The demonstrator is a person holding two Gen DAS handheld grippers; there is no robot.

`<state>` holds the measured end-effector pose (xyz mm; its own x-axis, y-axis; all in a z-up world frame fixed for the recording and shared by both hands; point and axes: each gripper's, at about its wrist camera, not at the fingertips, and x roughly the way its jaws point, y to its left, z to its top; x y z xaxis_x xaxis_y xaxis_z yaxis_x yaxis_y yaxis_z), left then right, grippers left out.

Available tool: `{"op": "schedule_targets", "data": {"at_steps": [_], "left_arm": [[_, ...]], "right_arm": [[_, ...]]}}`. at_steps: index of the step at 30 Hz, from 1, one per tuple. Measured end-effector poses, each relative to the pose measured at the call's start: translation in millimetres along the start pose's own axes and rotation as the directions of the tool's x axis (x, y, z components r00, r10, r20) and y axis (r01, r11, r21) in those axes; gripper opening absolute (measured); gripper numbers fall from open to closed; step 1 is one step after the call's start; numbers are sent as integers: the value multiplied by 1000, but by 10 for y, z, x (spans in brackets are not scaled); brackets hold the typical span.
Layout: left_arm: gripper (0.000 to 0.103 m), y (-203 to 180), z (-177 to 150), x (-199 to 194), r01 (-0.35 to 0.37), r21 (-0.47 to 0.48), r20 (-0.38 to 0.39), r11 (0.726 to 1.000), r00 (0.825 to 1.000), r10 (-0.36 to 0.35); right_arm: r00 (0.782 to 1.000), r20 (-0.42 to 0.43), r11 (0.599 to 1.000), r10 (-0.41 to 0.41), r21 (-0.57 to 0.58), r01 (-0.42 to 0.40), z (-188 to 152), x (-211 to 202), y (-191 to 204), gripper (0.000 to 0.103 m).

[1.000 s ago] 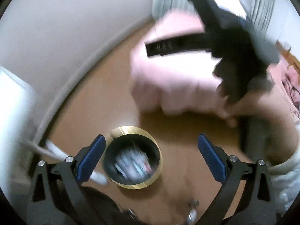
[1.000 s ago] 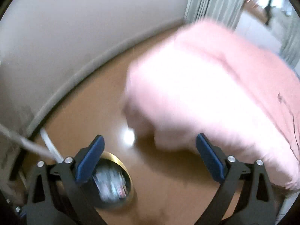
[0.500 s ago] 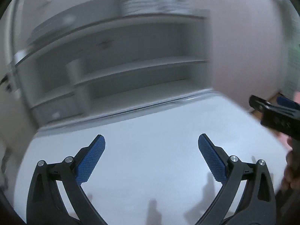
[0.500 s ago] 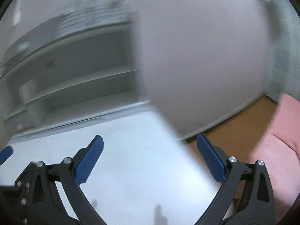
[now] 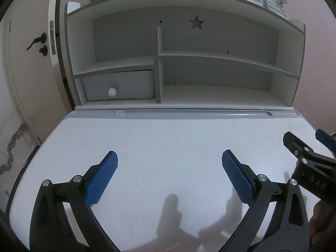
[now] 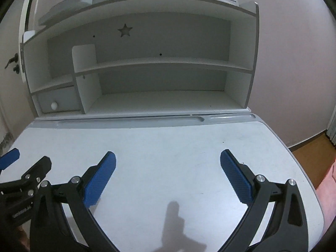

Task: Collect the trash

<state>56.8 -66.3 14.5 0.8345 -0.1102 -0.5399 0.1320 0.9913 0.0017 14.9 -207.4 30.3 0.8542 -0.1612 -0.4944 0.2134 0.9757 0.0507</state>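
Both grippers hover side by side over a white desk top. My left gripper is open with nothing between its blue pads. My right gripper is open too and holds nothing. The right gripper also shows at the right edge of the left wrist view, and the left gripper at the left edge of the right wrist view. No trash and no bin show in either view.
A white hutch with shelves and a star cut-out stands at the back of the desk, with a small grey drawer at its lower left. A door is at far left. Wooden floor and pink bedding lie beyond the desk's right edge.
Both views swung up from the floor, the gold-rimmed bin and the pink bed to the white desk and hutch. Both grippers stayed open throughout.
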Motion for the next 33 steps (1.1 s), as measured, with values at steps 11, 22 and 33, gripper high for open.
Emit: {"op": "schedule_targets", "data": {"at_steps": [11, 22, 33], "left_arm": [[96, -104, 53, 38, 29, 7, 21, 1000, 999, -30], [96, -78, 67, 202, -21, -9, -71, 1000, 997, 20], [96, -109, 55, 178, -45, 10, -56, 999, 997, 45]], "right_arm": [[999, -25, 999, -27, 39, 28, -65, -20, -131, 96], [997, -47, 997, -56, 44, 58, -72, 10, -134, 96], [997, -53, 997, -53, 51, 56, -84, 6, -160, 96]]}}
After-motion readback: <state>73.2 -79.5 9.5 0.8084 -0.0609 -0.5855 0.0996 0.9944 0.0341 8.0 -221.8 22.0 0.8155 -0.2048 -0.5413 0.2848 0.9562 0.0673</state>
